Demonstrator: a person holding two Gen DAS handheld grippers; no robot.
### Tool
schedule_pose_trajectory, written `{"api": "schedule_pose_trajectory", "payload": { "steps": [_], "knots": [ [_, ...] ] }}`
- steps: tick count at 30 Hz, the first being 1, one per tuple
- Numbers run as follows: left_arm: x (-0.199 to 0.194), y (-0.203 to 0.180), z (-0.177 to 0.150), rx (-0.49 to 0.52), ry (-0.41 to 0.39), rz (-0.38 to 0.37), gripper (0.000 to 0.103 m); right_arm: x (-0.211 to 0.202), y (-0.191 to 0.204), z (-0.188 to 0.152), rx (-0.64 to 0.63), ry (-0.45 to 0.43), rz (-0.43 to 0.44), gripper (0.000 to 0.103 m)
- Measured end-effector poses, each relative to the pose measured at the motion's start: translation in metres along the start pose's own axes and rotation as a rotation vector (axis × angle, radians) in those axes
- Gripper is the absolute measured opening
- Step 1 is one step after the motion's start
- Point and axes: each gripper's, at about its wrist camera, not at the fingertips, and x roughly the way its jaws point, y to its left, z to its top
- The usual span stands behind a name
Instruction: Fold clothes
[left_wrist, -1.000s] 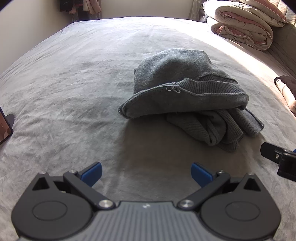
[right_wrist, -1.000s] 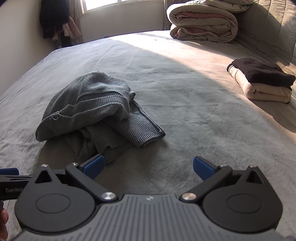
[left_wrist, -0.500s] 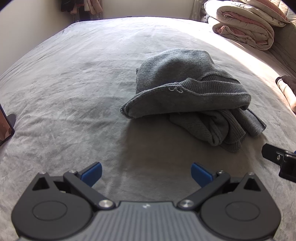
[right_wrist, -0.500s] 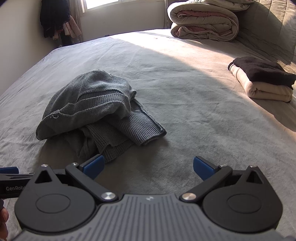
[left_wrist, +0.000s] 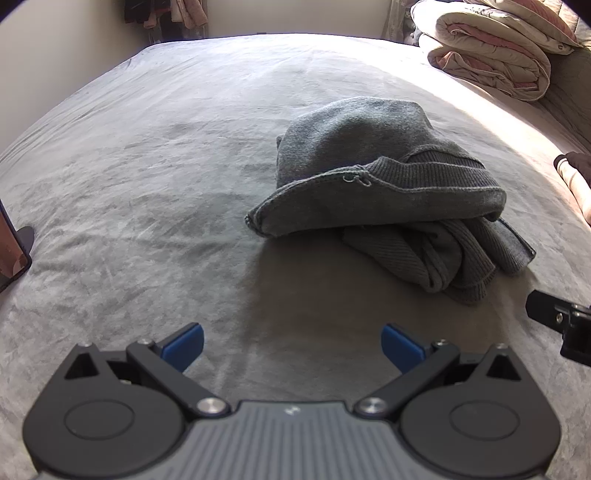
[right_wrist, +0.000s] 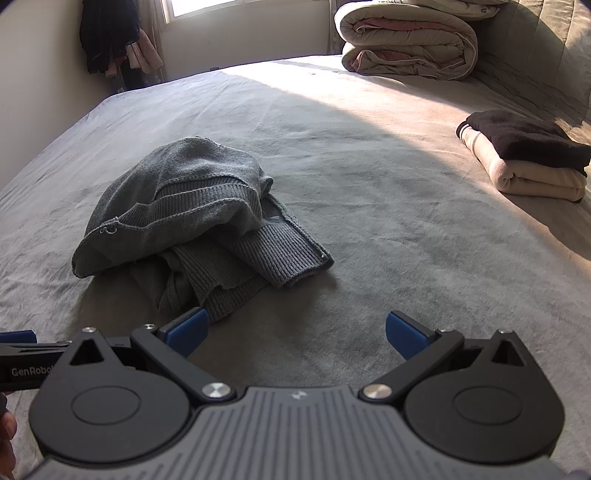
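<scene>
Bed (left_wrist: 155, 155) fills both views — grey sheet, lightly wrinkled, sun across the far side. Rolled duvet (right_wrist: 406, 40) at the headboard end, hanging clothes (right_wrist: 110, 40) in the far corner by the window. On the right, well apart from my work, a stack of folded clothes (right_wrist: 528, 158): dark piece on top of a cream one. Those look done, imo.

The job in hand is the grey knit sweater (left_wrist: 384, 184), lying in a crumpled heap mid-bed, body bunched over itself, ribbed hem or cuff spilling out toward me on the right side (right_wrist: 291, 254). Nothing flat yet, so I'd call this the very start of this garment: approach, before any grab.

My left gripper (left_wrist: 291, 341) is spread wide, empty, hovering over bare sheet short of the heap. My right gripper (right_wrist: 295, 330) is also wide and empty; its left pad sits just beside the nearest ribbed edge — touching or not, can't tell.

Next move, as I judge it: pick two separate edges, e.g. the ribbed band w/ the right and the near-left rim of the heap w/ the left, lift and spread the thing flat. Risk — pinching more than one layer and dragging the whole lump.
</scene>
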Motion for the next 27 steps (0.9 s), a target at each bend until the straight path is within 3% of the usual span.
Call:
{"api": "schedule_pose_trajectory", "payload": {
  "steps": [27],
  "knots": [
    [0.0026, -0.0003, -0.0011, 0.018, 0.007, 0.018, 0.103, 0.0051, 0.0041, -0.0012, -0.040, 0.025, -0.012, 0.103]
  ]
}}
